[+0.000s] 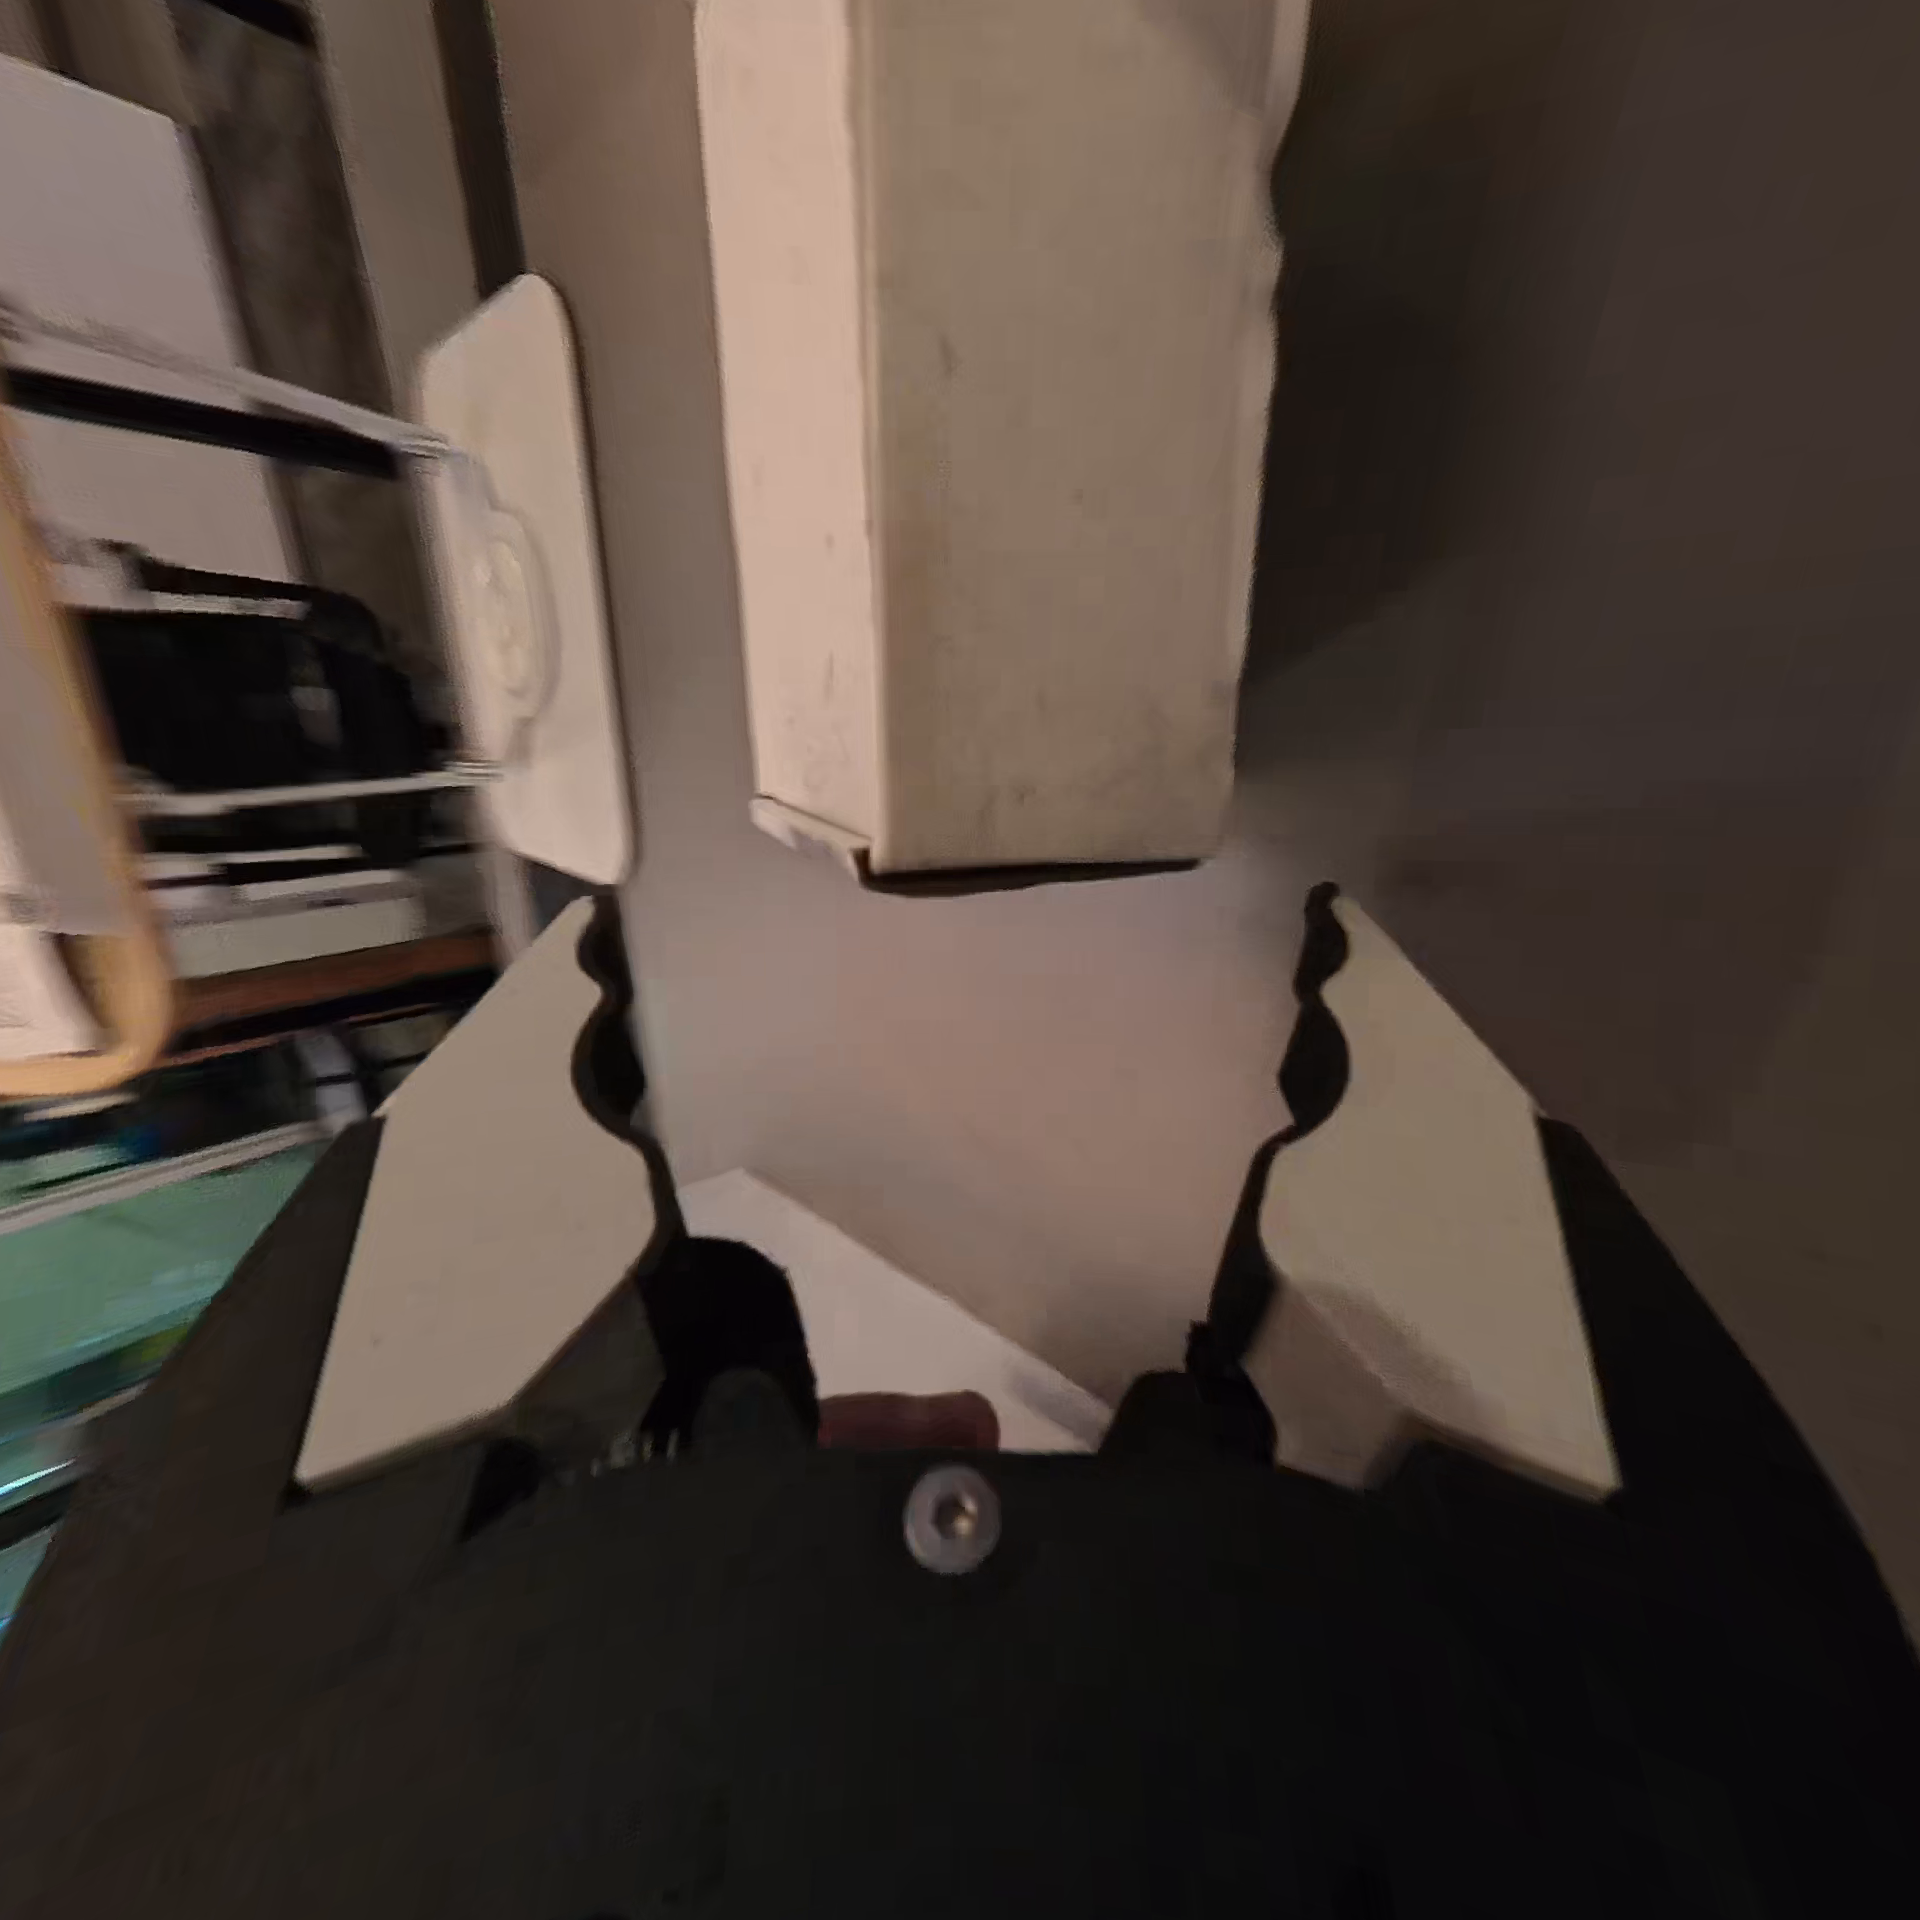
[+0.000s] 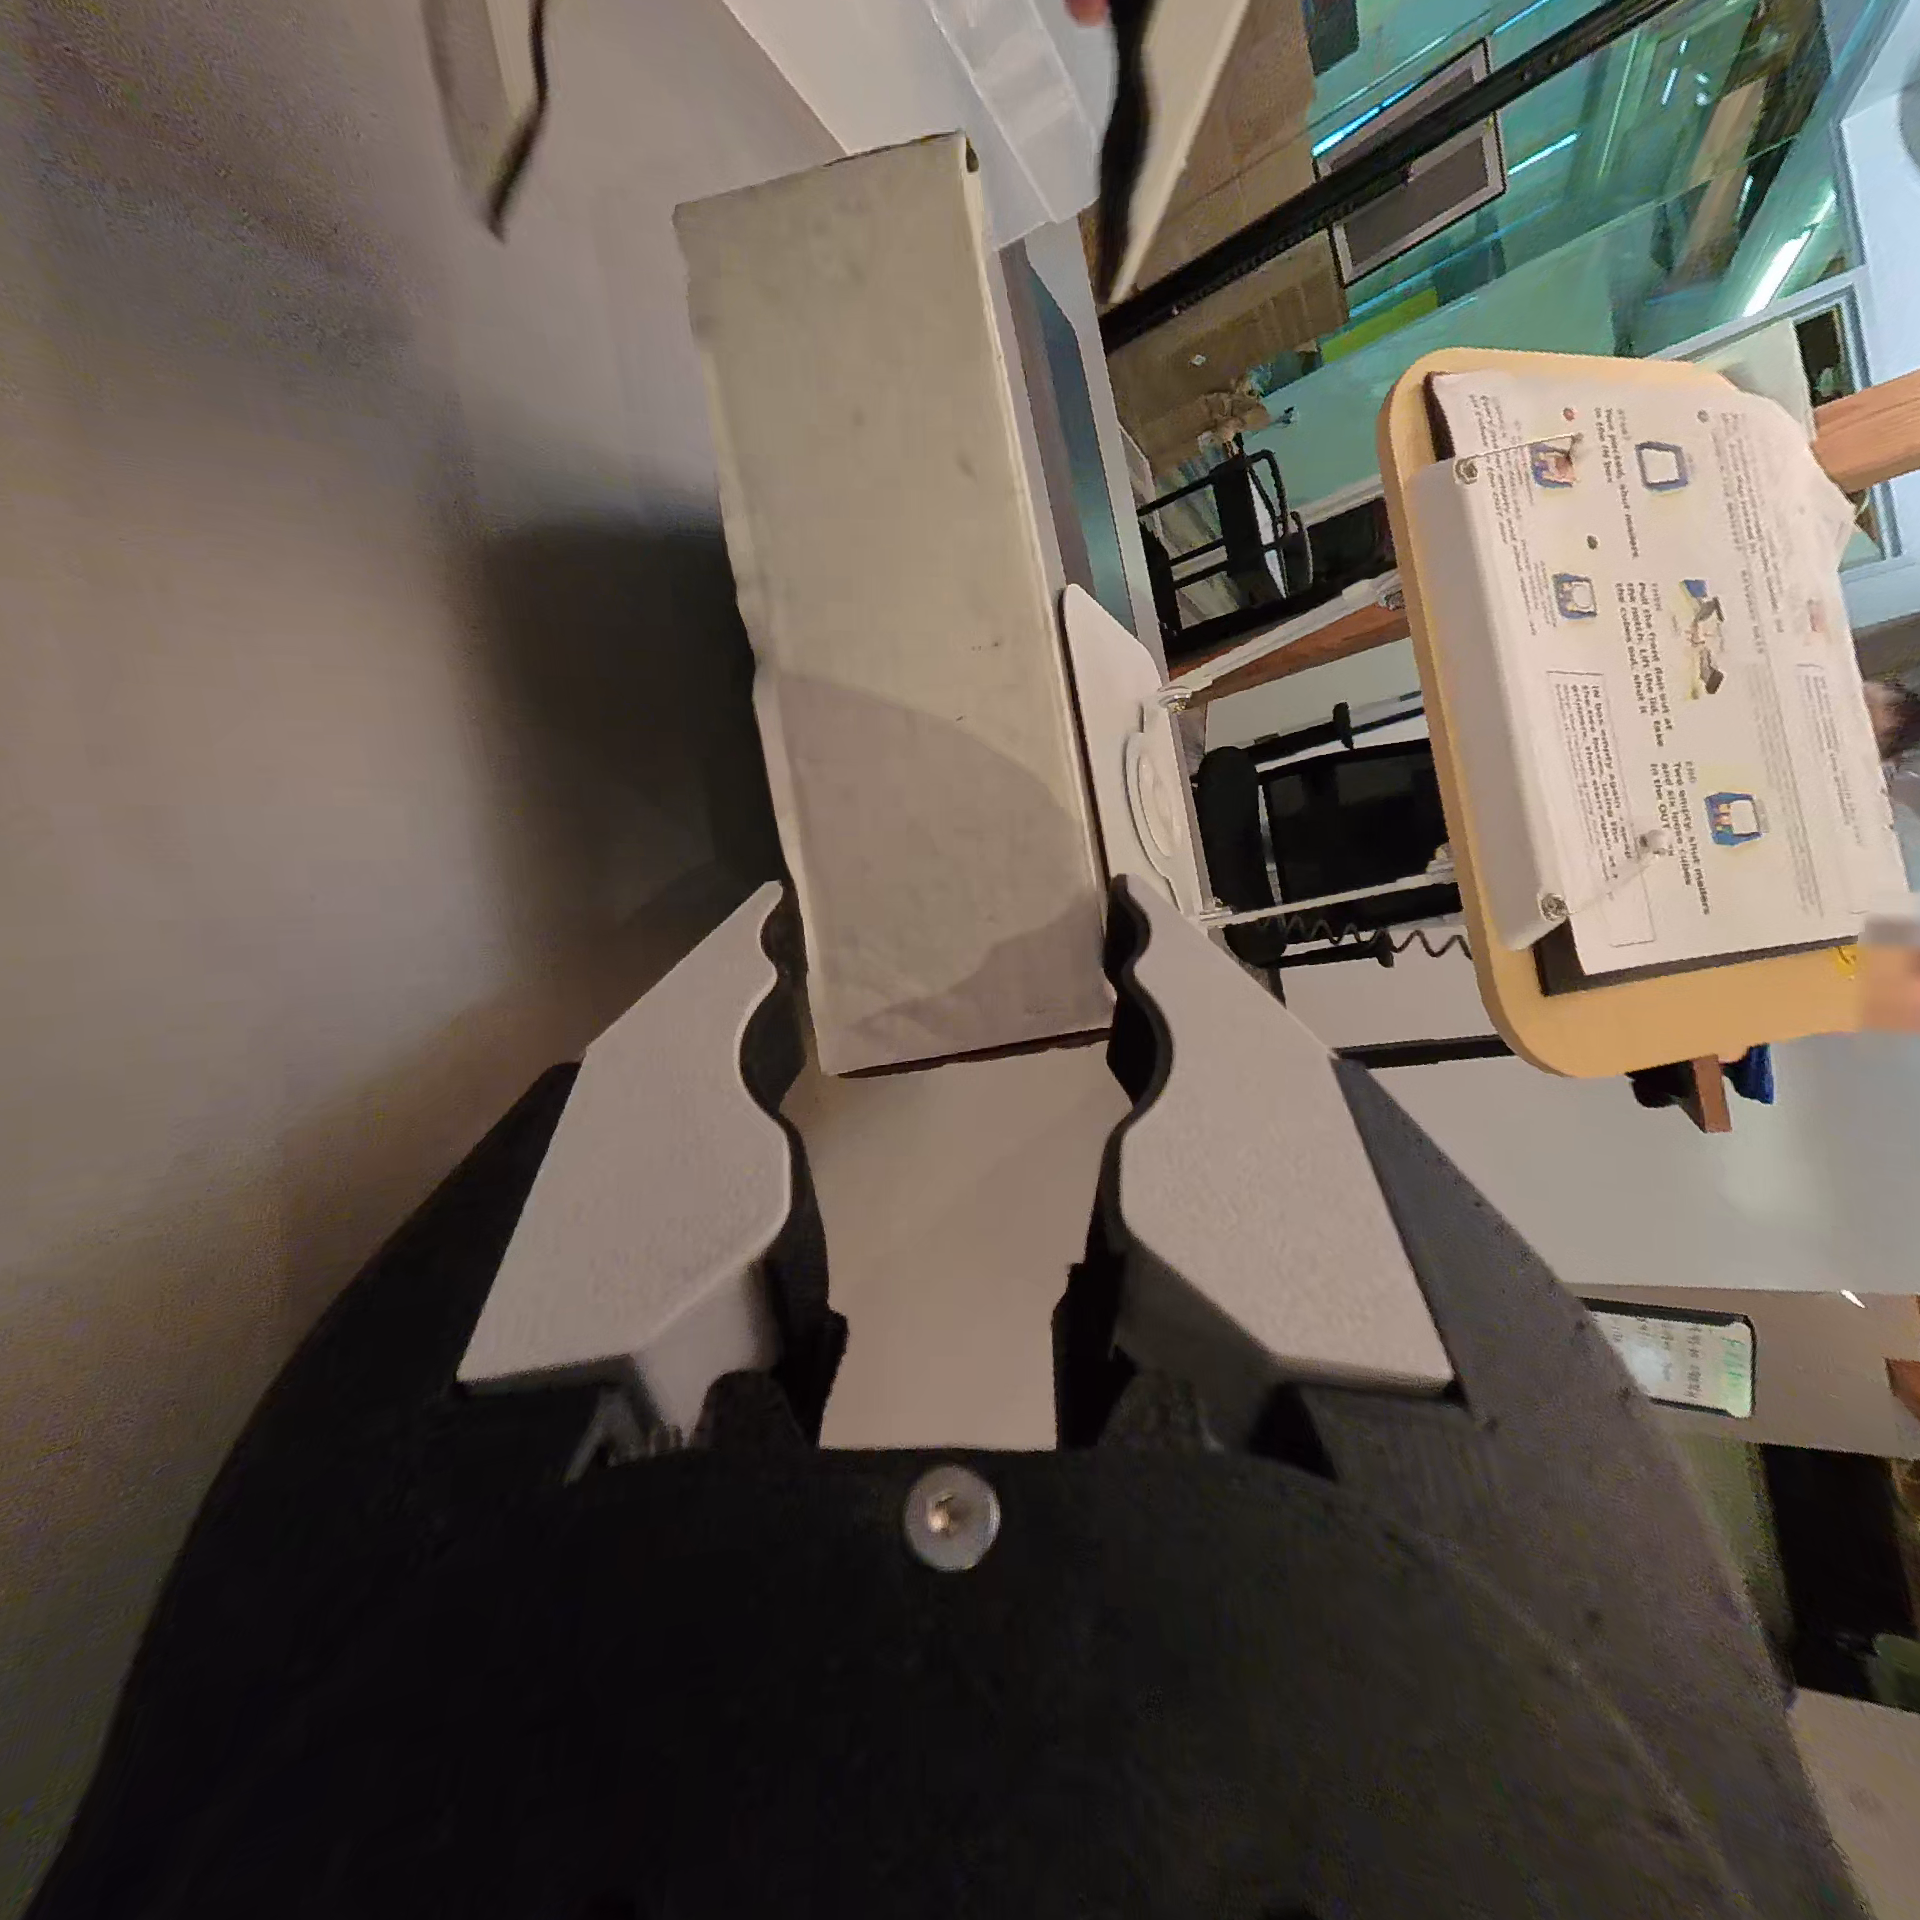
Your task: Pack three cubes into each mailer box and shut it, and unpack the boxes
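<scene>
A shut white mailer box (image 2: pixel 894 582) lies lengthwise in front of my right gripper (image 2: pixel 951 914). The right gripper's two fingers press on either side of the box's near end, shut on it. In the left wrist view the same box (image 1: pixel 1018 447) fills the middle. My left gripper (image 1: pixel 961 906) is wide open, its fingertips just short of the box's end and apart from it. One left fingertip (image 2: pixel 1153 135) shows at the box's far end in the right wrist view. No cube is clearly in view; a small red-brown thing (image 1: pixel 904 1408) sits low between the left fingers.
The pale table top (image 2: pixel 260 623) runs beside the box. A white stand plate (image 2: pixel 1127 727) stands close to the box, also in the left wrist view (image 1: pixel 530 582). A wooden board with a printed sheet (image 2: pixel 1621 707) stands beyond. A clear plastic bin (image 2: pixel 1023 114) is at the far end.
</scene>
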`<state>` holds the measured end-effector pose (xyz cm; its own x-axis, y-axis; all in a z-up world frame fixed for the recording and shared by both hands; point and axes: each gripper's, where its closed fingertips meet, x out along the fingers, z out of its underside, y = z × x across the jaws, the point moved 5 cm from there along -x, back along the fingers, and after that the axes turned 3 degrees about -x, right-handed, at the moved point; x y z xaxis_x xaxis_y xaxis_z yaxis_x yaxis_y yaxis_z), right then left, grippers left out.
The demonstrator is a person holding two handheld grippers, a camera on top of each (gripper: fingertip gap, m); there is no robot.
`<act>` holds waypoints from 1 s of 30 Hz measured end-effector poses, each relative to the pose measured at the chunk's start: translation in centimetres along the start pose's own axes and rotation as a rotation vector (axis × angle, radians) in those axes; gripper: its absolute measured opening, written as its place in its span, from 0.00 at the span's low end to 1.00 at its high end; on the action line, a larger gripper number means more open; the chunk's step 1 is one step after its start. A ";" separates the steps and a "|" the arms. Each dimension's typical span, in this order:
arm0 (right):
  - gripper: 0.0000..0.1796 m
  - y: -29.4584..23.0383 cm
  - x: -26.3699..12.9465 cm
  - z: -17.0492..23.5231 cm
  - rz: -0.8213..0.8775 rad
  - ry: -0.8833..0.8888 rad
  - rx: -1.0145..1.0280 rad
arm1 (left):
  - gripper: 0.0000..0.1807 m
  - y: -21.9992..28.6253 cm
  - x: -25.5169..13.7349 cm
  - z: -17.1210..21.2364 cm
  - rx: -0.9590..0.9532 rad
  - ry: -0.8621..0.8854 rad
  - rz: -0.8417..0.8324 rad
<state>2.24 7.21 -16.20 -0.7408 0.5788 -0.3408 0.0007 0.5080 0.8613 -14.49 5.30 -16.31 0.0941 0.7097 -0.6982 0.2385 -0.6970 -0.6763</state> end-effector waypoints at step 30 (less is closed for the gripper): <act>0.02 -0.8 -2.2 -2.0 0.010 0.053 -0.191 | 0.38 0.4 2.1 -4.8 0.015 0.215 -0.014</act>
<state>2.53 4.22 -15.37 -0.7759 0.5460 -0.3159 -0.1156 0.3692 0.9221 -9.55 6.97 -16.95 0.2957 0.7236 -0.6237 0.2265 -0.6874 -0.6901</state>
